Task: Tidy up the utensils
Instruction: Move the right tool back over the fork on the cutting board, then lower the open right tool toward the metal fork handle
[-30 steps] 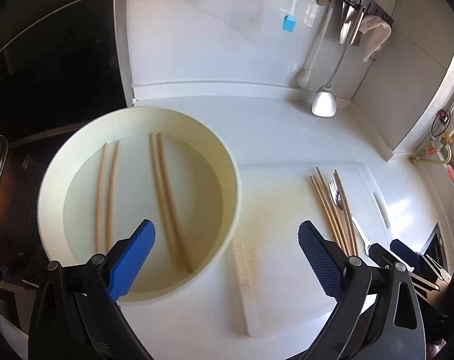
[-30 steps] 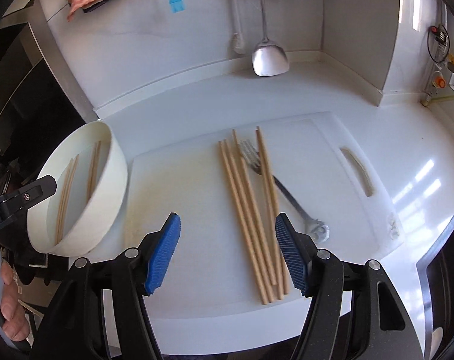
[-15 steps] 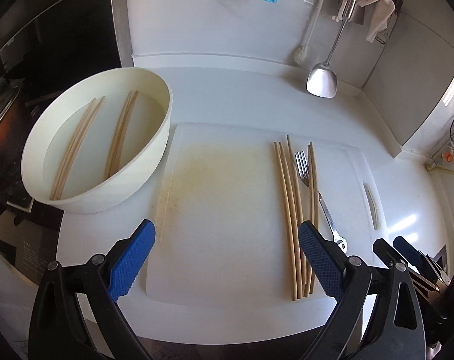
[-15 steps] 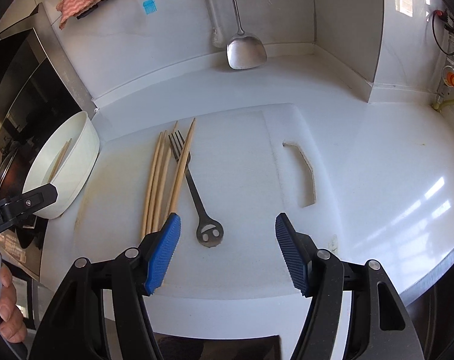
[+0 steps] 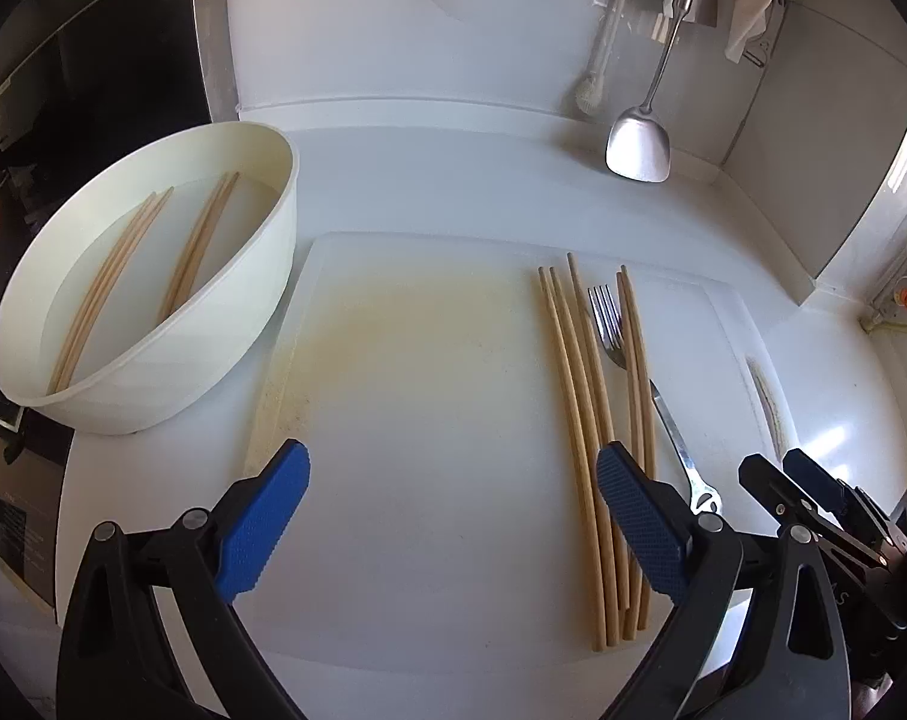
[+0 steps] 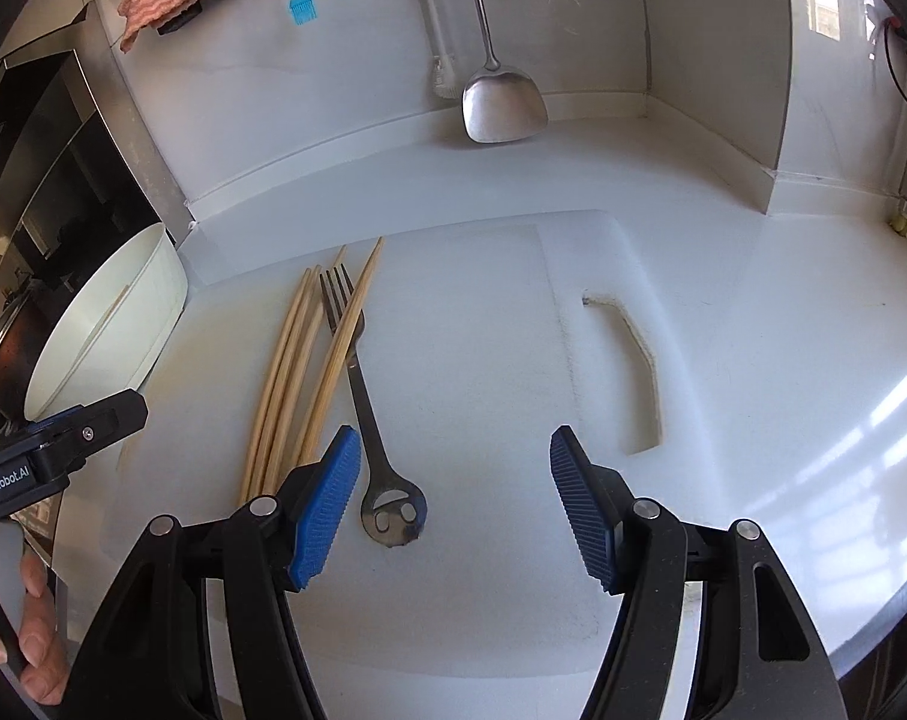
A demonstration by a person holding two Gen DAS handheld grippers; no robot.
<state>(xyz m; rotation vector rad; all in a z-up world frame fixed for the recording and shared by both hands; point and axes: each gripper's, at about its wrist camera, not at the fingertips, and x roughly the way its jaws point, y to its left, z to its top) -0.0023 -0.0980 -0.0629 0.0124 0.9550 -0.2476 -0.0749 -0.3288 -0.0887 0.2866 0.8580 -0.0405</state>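
**A:** What do the two tools hold?

**B:** Nothing. The right gripper [image 6: 450, 501] hangs over the cutting board [image 6: 483, 600] with its blue pads spread and only bare board between them; the fork's [image 6: 366, 402] looped handle end lies just inside its left pad. The left gripper [image 5: 450, 525] is likewise spread and empty; its right pad stands in front of the near ends of the loose chopsticks [image 5: 597, 438].

**A:** Where do the utensils lie?

**B:** Several chopsticks lie side by side on the board, roughly parallel. The fork rests among them, tines pointing away from the cameras, with at least one chopstick crossing its neck. Further left, the white bowl [image 5: 261, 276] sits on the counter, just beside the board's edge, with two pairs of chopsticks [image 5: 147, 276] inside it.

**A:** How far along is the work?

**B:** Judged from the layout, partly done: four sticks are already in the bowl, if that is their destination. The board's chopsticks and the fork remain to be sorted, and neither tool has yet closed on anything.
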